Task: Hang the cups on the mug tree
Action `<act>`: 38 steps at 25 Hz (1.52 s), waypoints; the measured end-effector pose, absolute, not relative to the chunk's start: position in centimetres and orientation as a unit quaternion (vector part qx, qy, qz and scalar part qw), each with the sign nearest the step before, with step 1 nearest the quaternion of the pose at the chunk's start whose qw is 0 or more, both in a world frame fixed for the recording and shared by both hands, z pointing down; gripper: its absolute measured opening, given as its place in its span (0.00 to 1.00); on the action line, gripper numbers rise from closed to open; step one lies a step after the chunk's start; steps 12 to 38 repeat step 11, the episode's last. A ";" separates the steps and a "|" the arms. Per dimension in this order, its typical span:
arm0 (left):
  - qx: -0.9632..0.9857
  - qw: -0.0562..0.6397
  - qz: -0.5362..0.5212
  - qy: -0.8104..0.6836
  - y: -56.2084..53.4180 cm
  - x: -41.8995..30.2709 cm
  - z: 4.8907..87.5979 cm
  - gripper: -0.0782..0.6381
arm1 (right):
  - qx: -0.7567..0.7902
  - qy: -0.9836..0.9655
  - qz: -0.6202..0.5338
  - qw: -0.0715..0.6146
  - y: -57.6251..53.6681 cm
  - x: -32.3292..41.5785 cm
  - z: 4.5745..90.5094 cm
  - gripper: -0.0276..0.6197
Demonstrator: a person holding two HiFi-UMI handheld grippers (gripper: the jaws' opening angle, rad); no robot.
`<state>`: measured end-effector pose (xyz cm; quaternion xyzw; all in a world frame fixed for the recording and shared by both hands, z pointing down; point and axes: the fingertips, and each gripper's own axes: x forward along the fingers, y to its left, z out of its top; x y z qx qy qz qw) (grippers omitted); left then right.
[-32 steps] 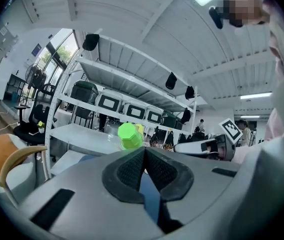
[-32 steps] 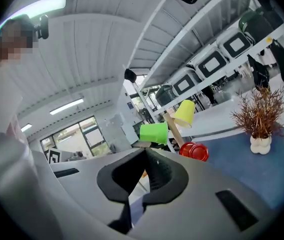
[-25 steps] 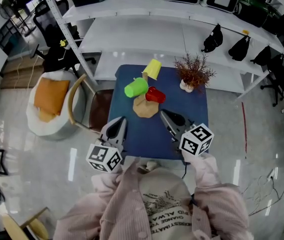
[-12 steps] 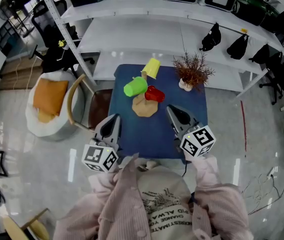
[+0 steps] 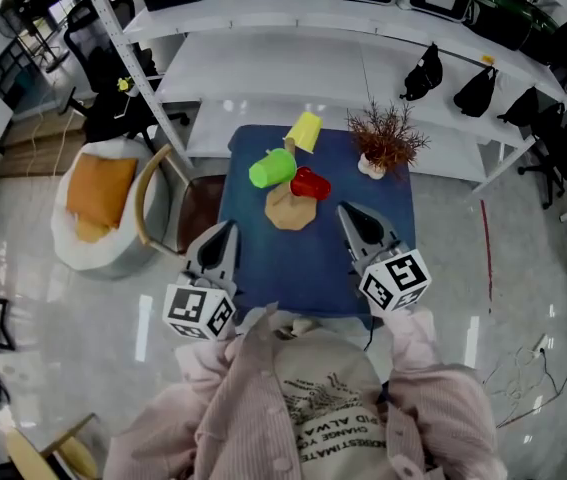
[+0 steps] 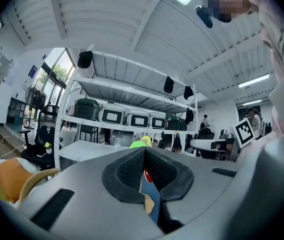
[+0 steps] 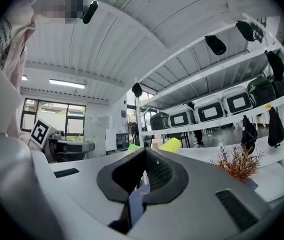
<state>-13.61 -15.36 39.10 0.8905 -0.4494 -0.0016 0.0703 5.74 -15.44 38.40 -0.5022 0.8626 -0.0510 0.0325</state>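
On the blue table [image 5: 303, 263] stands a wooden mug tree [image 5: 289, 211]. A green cup [image 5: 272, 168], a red cup [image 5: 310, 183] and a yellow cup [image 5: 305, 131] sit on its pegs. My left gripper [image 5: 225, 230] hovers at the table's near left edge, shut, with nothing between its pads. My right gripper [image 5: 347, 211] is over the table's near right part, shut and empty too. Both point level toward the tree, short of it. In the left gripper view the green cup [image 6: 139, 144] shows above the closed left gripper [image 6: 144, 151]. The right gripper view shows the yellow cup [image 7: 171, 145] past the right gripper [image 7: 145, 151].
A small reddish dried plant in a white pot [image 5: 385, 143] stands on the table's far right corner. White shelving [image 5: 293, 68] with bins runs behind the table. A wooden chair [image 5: 158, 203] and a white seat with an orange cushion [image 5: 101, 193] are to the left.
Both grippers have drawn apart, the left one sliding left toward the table edge and the right one shifting right and slightly farther. The cups and tree have not moved.
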 end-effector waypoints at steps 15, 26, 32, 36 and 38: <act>0.893 0.054 0.010 -0.447 -15.6 -13.3 38.7 0.11 | -0.504 0.863 -0.026 0.022 -15.9 5.0 37.8 0.04; 0.893 0.054 0.010 -0.447 -15.6 -13.3 38.7 0.11 | -0.504 0.863 -0.026 0.022 -15.9 5.0 37.8 0.04; 0.893 0.054 0.010 -0.447 -15.6 -13.3 38.7 0.11 | -0.504 0.863 -0.026 0.022 -15.9 5.0 37.8 0.04; 0.893 0.054 0.010 -0.447 -15.6 -13.3 38.7 0.11 | -0.504 0.863 -0.026 0.022 -15.9 5.0 37.8 0.04; 0.893 0.054 0.010 -0.447 -15.6 -13.3 38.7 0.11 | -0.504 0.863 -0.026 0.022 -15.9 5.0 37.8 0.04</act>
